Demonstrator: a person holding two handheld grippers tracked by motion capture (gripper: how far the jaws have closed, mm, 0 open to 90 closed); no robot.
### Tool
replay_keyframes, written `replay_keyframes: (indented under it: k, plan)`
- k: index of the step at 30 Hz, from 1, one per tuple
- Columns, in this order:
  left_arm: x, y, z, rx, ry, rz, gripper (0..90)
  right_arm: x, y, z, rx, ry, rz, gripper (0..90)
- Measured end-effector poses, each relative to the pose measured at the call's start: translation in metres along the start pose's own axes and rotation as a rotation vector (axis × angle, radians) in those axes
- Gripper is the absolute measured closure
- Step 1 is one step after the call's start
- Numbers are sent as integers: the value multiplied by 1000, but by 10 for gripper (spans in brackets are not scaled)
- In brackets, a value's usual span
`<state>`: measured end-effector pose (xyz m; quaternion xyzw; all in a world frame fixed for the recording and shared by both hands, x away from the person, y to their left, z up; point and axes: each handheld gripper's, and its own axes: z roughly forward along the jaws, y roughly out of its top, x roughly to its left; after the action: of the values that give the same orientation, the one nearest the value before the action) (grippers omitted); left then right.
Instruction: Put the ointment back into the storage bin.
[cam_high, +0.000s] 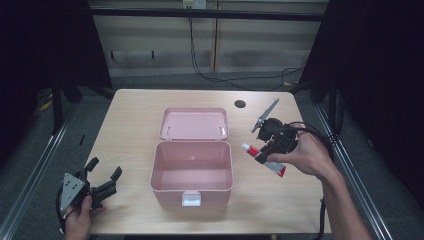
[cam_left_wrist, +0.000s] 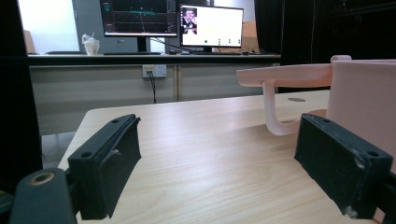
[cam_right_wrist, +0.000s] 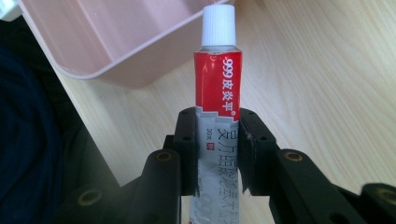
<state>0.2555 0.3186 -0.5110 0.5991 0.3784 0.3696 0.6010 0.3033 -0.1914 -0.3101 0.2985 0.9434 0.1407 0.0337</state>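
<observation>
**Ointment tube gripped beside open pink box**

At the far left of the high view, near the desk's (cam_high: 130, 115) front corner: left gripper (cam_high: 102, 176), held in a hand (cam_high: 79, 220) from the bottom edge, jaws spread wide with nothing between them. Grey three-cornered plate on its top, turned toward the camera. Seen in the left gripper view: both black jaws well apart over bare wood grain, and beyond the one on the right, the side wall of the box with its lid sticking out level above.

At the middle of the desk: pink box (cam_high: 192, 187), lid (cam_high: 194, 123) thrown back flat behind it, inside bare, white latch (cam_high: 191, 199) on the front wall. Farther back and to the right, a small dark round hole (cam_high: 240, 104) in the desk top.

Right of the box, near but not touching: red-and-white tube (cam_high: 263, 159) with a white cap (cam_high: 246, 147), clamped in the right gripper (cam_high: 263, 155). Cap end pointing toward the box, tail end low toward the person's hand (cam_high: 305, 155). Seen in the right gripper view: jaws closed on the tube's silver lower half, red band and cap (cam_right_wrist: 218, 25) standing clear above them, a rounded corner of the box (cam_right_wrist: 112, 42) just beyond the cap. Whether the tube is clear of the desk: cannot tell for sure.
</observation>
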Motion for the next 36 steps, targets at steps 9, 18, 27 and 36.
replay_keyframes:
  k: [9, 18, 27, 36]
  plan:
    - [0, 0, 0, 3, -1, 7, 139, 8, 23, -7, 18, -3, -63, 716]
    - [0, 0, 0, 3, -2, 7, 139, 16, 42, -11, 10, -2, -106, 716]
    - [1, 0, -1, 4, -6, 8, 139, 26, 62, -9, 15, 1, -155, 716]
    - [1, 0, -1, 2, -8, 6, 139, 30, 80, 3, 41, 24, -206, 717]
